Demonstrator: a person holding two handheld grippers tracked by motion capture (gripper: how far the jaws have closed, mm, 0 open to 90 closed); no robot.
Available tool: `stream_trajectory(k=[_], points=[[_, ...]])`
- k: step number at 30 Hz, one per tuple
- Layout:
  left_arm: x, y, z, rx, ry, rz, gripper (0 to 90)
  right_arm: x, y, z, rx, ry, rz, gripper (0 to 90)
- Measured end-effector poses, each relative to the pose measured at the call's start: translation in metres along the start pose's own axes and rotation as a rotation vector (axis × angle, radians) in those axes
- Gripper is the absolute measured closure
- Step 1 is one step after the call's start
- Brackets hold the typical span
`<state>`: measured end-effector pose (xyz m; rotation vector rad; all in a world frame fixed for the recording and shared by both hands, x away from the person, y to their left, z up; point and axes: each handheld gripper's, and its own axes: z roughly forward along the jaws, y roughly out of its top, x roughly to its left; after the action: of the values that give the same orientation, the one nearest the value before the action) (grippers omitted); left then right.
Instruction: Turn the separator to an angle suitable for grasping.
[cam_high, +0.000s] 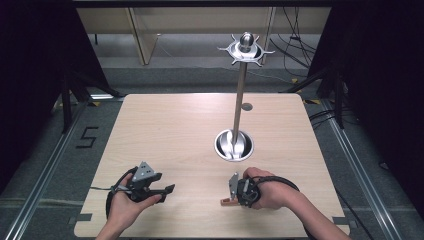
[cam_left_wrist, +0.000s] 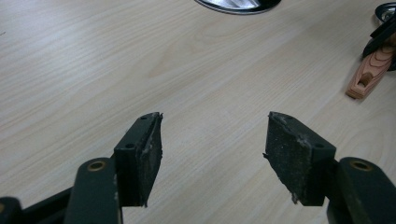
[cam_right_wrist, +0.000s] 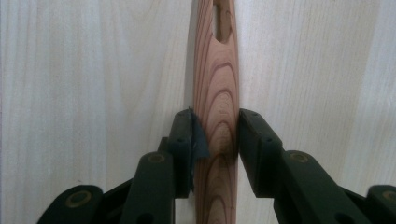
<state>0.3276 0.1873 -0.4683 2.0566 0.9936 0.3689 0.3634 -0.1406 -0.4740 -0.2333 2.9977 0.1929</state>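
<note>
Right gripper (cam_right_wrist: 215, 140) jaws pinching wooden handle (cam_right_wrist: 217, 93), left gripper (cam_left_wrist: 212, 140) jaws spread, steel stand (cam_high: 234, 145) beyond.

I am working in what is looking like a lab or recording studio rather than a home. My pale wooden table (cam_high: 165, 125) is standing on grey carpet between black curtains (cam_high: 30, 75) that are closing in both sides. Metal floor rails (cam_high: 42, 175) are running along the table, cables (cam_high: 295, 47) are trailing across the floor behind, and a taped number 5 (cam_high: 87, 137) is marking the carpet.
</note>
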Motion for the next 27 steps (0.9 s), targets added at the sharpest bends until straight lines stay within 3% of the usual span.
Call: stream_trajectory(k=[2,3,4,6,7,8,10,11,14,16,17,20,21,22,24,27], points=[[0.000,0.000,0.000,0.001,-0.001,0.001,35.8,0.001,0.000,0.000,0.002,0.003,0.025,68.0],[0.000,0.000,0.000,0.001,0.000,0.007,35.8,0.006,0.001,-0.001,0.021,0.010,0.120,65.9],[0.000,0.000,0.000,0.002,0.000,0.008,35.9,0.007,0.001,-0.001,0.017,0.031,0.155,64.8],[0.000,0.000,0.000,0.002,-0.002,0.007,35.9,0.005,0.001,0.000,0.014,0.018,0.126,63.8],[0.000,0.000,0.000,0.003,-0.001,0.007,35.9,-0.001,0.000,0.001,-0.003,0.004,0.048,63.4],[0.000,0.000,0.000,0.003,-0.001,0.007,35.9,0.000,0.001,0.000,-0.005,0.014,0.070,63.4],[0.000,0.000,0.000,0.003,-0.001,0.006,35.8,0.000,0.001,0.000,-0.001,0.014,0.069,63.5],[-0.001,0.000,0.001,-0.004,-0.004,-0.001,35.8,0.002,0.002,-0.001,0.004,0.033,0.127,64.0],[-0.001,0.000,0.001,-0.003,-0.005,0.000,35.9,-0.001,0.001,0.000,0.035,0.029,0.095,63.9],[-0.002,0.000,0.001,0.002,-0.003,-0.012,35.8,-0.002,0.001,0.001,0.041,0.032,0.104,63.4],[0.000,0.000,0.001,0.009,-0.001,0.011,35.8,-0.002,0.001,0.001,0.040,0.033,0.095,63.5],[0.000,0.000,0.001,0.012,0.000,0.008,35.8,-0.002,0.003,0.001,0.046,0.030,0.095,64.1],[0.000,0.000,0.001,0.011,0.000,0.009,35.8,0.001,0.004,0.000,0.078,0.046,0.146,65.4],[0.000,0.000,0.001,0.011,0.000,0.009,35.8,-0.003,0.006,0.001,0.050,0.046,0.083,67.2],[0.000,0.000,0.001,0.010,-0.001,0.008,35.8,-0.003,0.007,0.001,0.059,0.050,0.091,67.7],[-0.001,0.000,0.001,0.002,-0.005,0.000,35.8,-0.003,0.006,0.001,0.027,0.043,0.115,68.3]])
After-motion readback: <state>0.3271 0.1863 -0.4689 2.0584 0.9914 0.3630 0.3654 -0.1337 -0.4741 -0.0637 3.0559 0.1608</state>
